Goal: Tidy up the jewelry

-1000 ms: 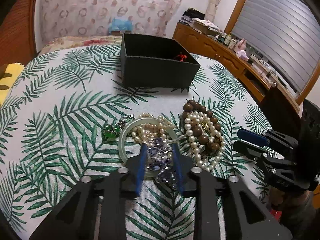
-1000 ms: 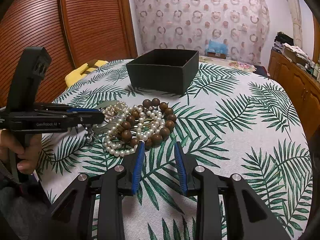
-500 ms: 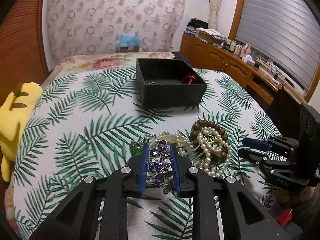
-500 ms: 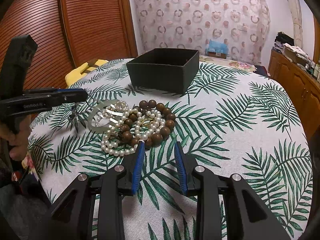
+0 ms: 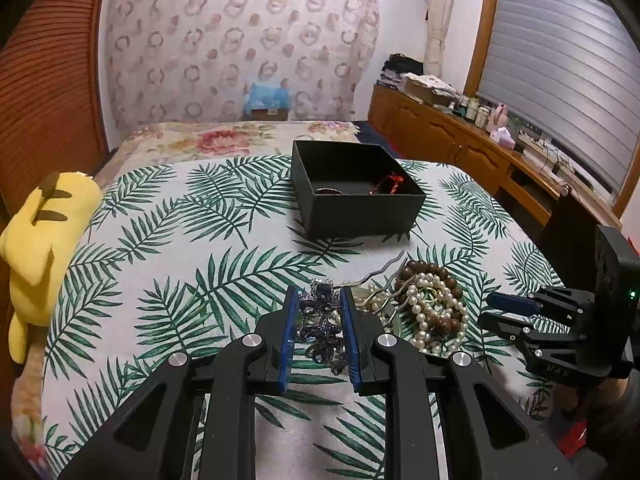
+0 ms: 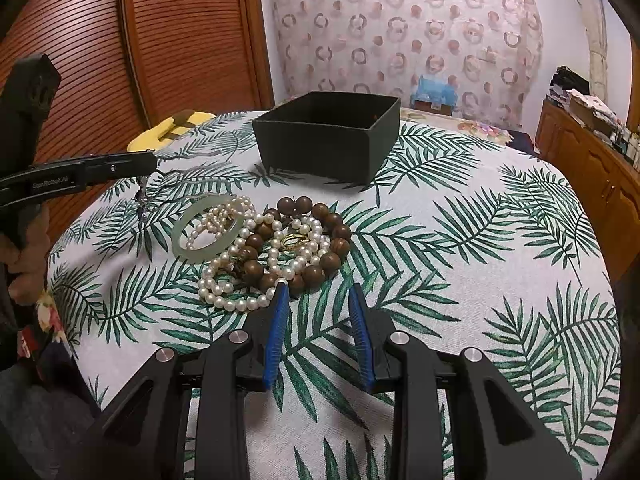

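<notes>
A: How did the dark purple-blue jewelled piece (image 5: 320,326) lie?

B: Its long axis ran along the fingers of the left claw (image 5: 319,300), top end toward the upper frame and lower end trailing toward the camera. The blue pads (image 5: 289,334) were closed on it from both sides. In the right wrist view it hung below that claw's tip (image 6: 140,168) at the left edge, lifted off the leaf-print cloth surface (image 6: 460,248).

A: What differed from a second before?

B: Then the piece lay on the pale green jade bangle (image 6: 208,230) among the pearls; now the left claw had risen and drawn back, so the open black square box (image 5: 354,188) sat farther up the frame.

A: And the right claw (image 6: 316,292)?

B: Parted and holding nothing, in the lower centre of its own view, its left pad just beside the heap of white pearl strands (image 6: 240,280) and brown wooden bead bracelet (image 6: 320,240).
</notes>
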Demonstrator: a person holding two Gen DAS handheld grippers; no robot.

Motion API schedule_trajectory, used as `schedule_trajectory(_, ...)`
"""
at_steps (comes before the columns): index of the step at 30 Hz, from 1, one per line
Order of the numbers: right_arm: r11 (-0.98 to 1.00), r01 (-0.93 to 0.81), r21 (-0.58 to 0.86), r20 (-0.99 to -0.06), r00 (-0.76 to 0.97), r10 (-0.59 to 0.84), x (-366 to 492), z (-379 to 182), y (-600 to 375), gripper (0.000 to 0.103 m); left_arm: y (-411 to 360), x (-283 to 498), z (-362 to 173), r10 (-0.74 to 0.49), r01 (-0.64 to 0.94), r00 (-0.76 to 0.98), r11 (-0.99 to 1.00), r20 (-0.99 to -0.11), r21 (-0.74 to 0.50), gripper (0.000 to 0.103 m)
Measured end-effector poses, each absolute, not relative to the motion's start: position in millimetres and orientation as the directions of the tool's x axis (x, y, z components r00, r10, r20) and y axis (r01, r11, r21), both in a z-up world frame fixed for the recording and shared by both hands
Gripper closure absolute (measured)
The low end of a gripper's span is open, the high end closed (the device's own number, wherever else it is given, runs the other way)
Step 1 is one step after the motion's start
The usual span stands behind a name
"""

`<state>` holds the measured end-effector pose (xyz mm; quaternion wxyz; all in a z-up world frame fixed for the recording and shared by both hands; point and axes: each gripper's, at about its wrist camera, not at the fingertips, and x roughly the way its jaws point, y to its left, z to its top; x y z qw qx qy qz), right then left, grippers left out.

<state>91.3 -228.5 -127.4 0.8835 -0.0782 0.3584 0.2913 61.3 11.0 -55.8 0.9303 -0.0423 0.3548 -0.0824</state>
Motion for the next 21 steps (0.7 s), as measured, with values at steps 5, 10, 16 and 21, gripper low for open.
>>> schedule_trajectory(5,0.816,-0.576,0.056,-0.675,0.580,0.456,97.7,-118.8,-224.5,0.070,12.2,60.4,-54.1,-0.183,0.121,0.741,0.983,-0.647,-0.138,0.084)
schedule_trajectory(10,0.796,-0.602,0.067,-0.678,0.558,0.479,103.5,-112.1,-214.7,0.070,11.7,58.8,-53.8,-0.182,0.122,0.745,0.983,-0.642,-0.137,0.084)
schedule_trajectory(16,0.793,-0.607,0.050,-0.699,0.546,0.462,107.0,-116.3,-199.3,0.079,11.4,58.4,-53.6,-0.182,0.121,0.745,0.983,-0.642,-0.137,0.084)
schedule_trajectory(21,0.798,-0.602,0.019,-0.696,0.565,0.443,112.9,-113.2,-195.9,0.080,10.9,56.9,-52.9,-0.181,0.121,0.749,0.983,-0.638,-0.137,0.084)
